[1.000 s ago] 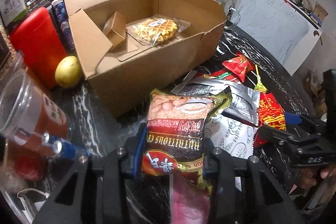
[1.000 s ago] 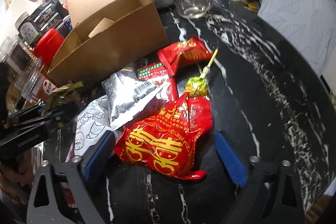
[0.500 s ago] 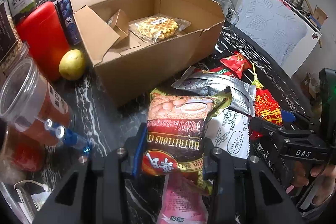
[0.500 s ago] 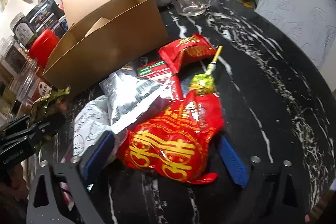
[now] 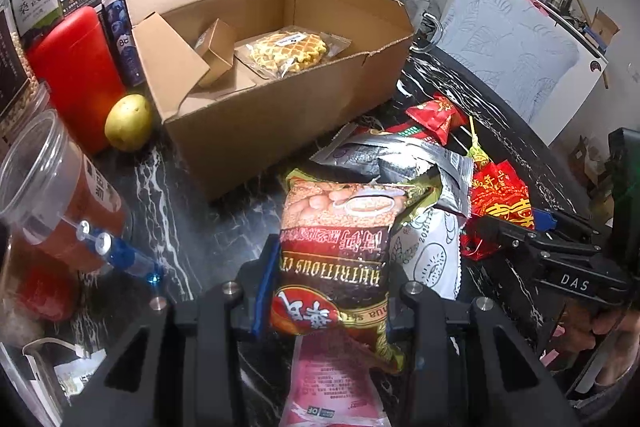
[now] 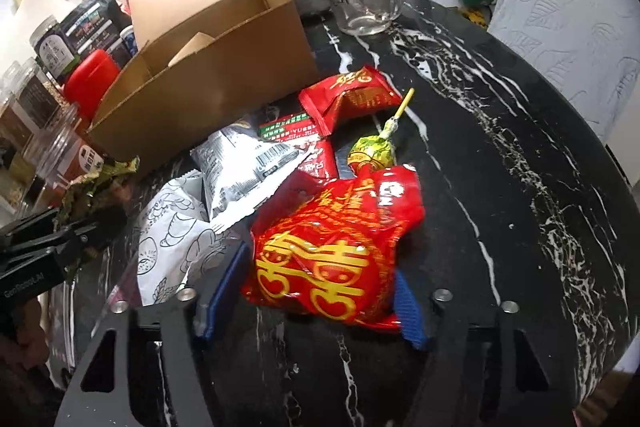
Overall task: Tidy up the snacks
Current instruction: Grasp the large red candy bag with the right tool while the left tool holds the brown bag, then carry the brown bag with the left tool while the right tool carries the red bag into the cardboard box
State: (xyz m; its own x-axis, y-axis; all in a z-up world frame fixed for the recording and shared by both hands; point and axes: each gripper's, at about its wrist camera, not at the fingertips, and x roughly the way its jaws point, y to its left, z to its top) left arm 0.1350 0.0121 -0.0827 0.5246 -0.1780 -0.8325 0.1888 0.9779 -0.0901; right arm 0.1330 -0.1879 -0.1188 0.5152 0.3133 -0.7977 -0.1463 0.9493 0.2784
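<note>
**Two bags in the jaws, box waiting ahead**

Left gripper clamped on a brown cereal sachet, pinched across its lower half, upper half standing free and leaning forward. Looks light and crinkly, a soft foil pouch with loose contents; likely to flop and swing if tipped fast, so a hold low on the filled body reads as sound. Slick film, though, so probably some risk of sliding out under a jerk.

Straight ahead and slightly left of that gripper: the open cardboard box, with a wrapped waffle and a small carton already on its floor. Plenty of bare floor near the front wall.

Right gripper closed in on a red candy bag, blue pads touching both flanks, bag bulging and creasing between them. Whether lifted clear of the table cannot be told. Puffy, thin plastic, lumpy fill by the look of it; best squeezed gently at the waist, never at the sealed edge.

Just beyond its tip: a green lollipop, stick pointing away. Forward-left: a silver packet and a white printed pouch, overlapping. Further ahead: a small red packet, close beside the box wall.
</note>
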